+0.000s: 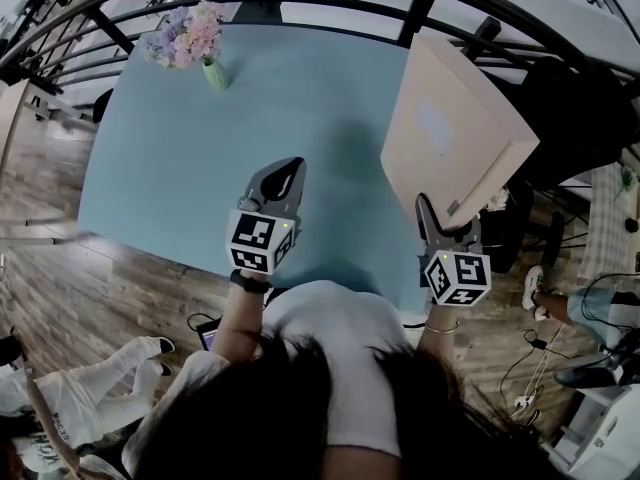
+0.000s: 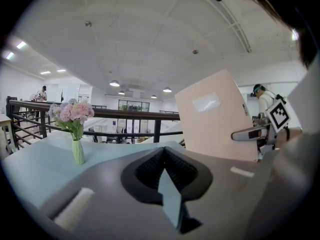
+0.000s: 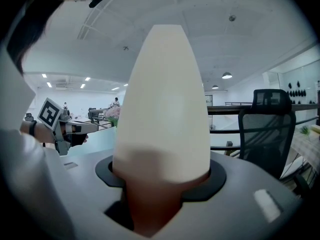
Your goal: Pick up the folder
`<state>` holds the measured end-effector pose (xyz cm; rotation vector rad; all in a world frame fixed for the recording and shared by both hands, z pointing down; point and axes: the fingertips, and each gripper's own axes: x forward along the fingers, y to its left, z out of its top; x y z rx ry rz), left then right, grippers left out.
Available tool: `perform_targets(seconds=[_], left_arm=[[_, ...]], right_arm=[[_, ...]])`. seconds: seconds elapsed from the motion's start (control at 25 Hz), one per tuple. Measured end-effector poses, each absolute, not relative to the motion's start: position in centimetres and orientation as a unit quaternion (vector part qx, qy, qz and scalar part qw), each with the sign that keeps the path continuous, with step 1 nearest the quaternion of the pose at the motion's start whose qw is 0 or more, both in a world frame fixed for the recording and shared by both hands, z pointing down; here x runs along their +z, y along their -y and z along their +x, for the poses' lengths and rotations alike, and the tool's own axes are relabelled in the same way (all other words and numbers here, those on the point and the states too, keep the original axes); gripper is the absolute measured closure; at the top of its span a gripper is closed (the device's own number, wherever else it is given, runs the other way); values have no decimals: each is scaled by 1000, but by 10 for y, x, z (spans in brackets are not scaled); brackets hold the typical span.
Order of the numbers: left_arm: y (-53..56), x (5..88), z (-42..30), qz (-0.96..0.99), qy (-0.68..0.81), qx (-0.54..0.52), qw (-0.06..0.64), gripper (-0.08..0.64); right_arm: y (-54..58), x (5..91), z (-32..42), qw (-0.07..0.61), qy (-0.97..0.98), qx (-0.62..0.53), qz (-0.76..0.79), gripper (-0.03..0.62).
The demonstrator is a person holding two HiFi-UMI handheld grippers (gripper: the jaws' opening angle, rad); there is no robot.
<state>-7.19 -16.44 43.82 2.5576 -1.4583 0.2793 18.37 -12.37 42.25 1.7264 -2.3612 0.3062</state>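
On the folder (image 1: 470,168), a pale label (image 1: 434,125) shows no readable writing.

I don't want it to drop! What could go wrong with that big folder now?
Only the right hand-held gripper holds the folder, by its lower edge, so it might tip or slip. The left hand-held gripper is shut and apart, giving no support. Near the table edge, it could fall to the floor.
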Motion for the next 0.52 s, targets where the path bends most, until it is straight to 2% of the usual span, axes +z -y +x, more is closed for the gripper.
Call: perform_targets(seconds=[0.52], left_arm=[[167,442,-74,862,489,97,96,503]], right_arm=[[125,428,184,105,795,111,587,323]])
